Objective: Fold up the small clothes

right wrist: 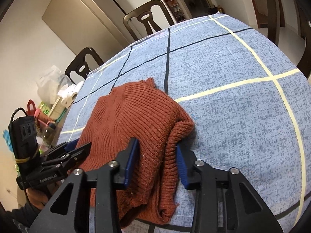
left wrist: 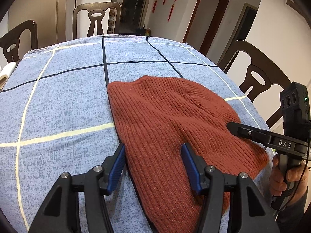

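Note:
A rust-red ribbed knit garment (left wrist: pixel 167 120) lies folded on the blue checked tablecloth (left wrist: pixel 58 101). My left gripper (left wrist: pixel 153 153) is open, its blue pads straddling the garment's near left part. My right gripper (right wrist: pixel 157 151) is open too, with the folded right edge of the garment (right wrist: pixel 136 120) bunched between its pads. In the left wrist view the right gripper's fingers (left wrist: pixel 245 131) rest over the garment's right side. In the right wrist view the left gripper (right wrist: pixel 73 149) sits at the garment's left edge.
Dark wooden chairs (left wrist: pixel 97 17) (left wrist: pixel 258 75) stand around the table. A paper roll (left wrist: pixel 7 71) lies at the left edge. Bags, bottles and clutter (right wrist: pixel 50 106) are piled beyond the table's left side. The tablecloth (right wrist: pixel 243 89) stretches bare to the right.

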`<state>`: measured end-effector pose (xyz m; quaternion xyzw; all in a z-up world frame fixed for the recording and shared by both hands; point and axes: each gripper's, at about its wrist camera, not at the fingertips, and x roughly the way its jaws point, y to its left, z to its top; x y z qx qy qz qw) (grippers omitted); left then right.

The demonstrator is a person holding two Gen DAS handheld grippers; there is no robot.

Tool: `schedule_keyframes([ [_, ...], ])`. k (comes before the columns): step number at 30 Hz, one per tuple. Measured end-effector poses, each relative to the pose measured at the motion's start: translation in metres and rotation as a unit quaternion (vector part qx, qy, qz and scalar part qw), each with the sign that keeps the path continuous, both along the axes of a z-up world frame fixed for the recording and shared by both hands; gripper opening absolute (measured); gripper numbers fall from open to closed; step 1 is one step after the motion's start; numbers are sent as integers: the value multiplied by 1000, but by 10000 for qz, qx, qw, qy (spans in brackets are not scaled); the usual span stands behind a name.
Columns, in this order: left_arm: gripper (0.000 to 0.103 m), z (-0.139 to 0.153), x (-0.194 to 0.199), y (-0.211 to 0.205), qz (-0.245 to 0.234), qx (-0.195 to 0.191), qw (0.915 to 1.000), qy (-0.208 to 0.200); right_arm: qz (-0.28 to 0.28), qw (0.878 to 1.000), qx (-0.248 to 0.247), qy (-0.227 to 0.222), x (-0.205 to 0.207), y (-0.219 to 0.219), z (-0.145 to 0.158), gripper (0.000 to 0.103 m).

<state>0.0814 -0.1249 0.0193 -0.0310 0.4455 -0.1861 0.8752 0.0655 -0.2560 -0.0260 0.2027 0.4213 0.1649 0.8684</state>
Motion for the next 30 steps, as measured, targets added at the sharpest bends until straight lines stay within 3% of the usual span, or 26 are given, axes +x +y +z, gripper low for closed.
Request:
schedule_keyframes([
  [5,60,1,0,0,22,63,10000,-21,-11,10000,-83,-54,-1,5,4,26],
  [8,50,4,-2,-1,20,94,9999,-66,-34,9999,-120,-108,-3,6,8,22],
  [10,39,8,-4,-2,2,123,9998,-131,-20,9997,-184,-163,-5,8,12,19],
  [13,31,17,-5,2,-51,34,9998,-183,11,9991,-293,-316,-10,12,23,16],
  [22,30,38,-17,21,-148,-91,9990,-421,265,9971,-297,-651,-18,38,49,16],
  [30,29,50,-18,68,94,-172,9981,-590,607,9954,-151,-719,-4,79,54,16],
])
